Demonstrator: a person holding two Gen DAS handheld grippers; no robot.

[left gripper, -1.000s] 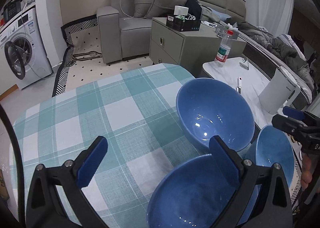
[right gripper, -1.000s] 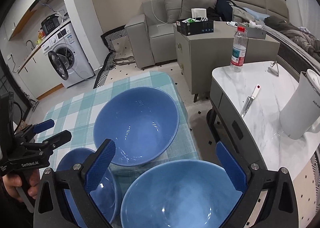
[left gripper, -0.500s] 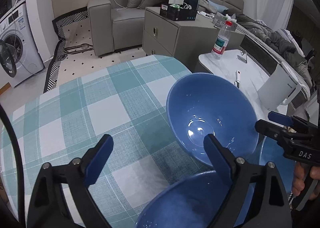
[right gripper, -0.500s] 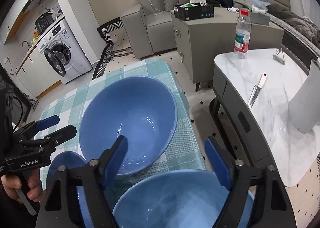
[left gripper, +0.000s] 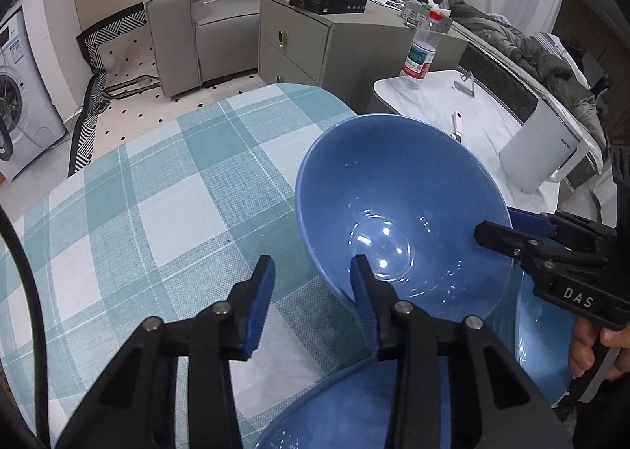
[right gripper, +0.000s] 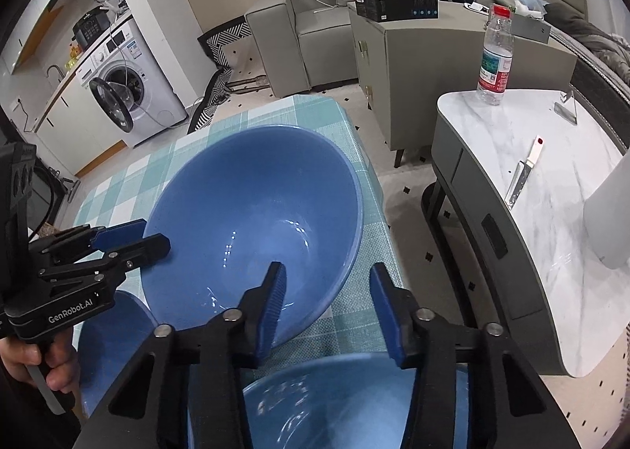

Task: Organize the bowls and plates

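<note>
Both tools, left [left gripper: 311, 293] and right [right gripper: 327, 301], had just been closing over the big bowl's [left gripper: 397, 209] rim, pads not touching it. Nothing stacked so far.

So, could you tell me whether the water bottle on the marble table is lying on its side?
No, the water bottle stands upright on the marble table.

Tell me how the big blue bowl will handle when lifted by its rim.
The big blue bowl looks glazed and shiny, so probably stiff but slippery. It seems ceramic, likely hefty and breakable. Its small base suggests it may tip if pushed.
</note>
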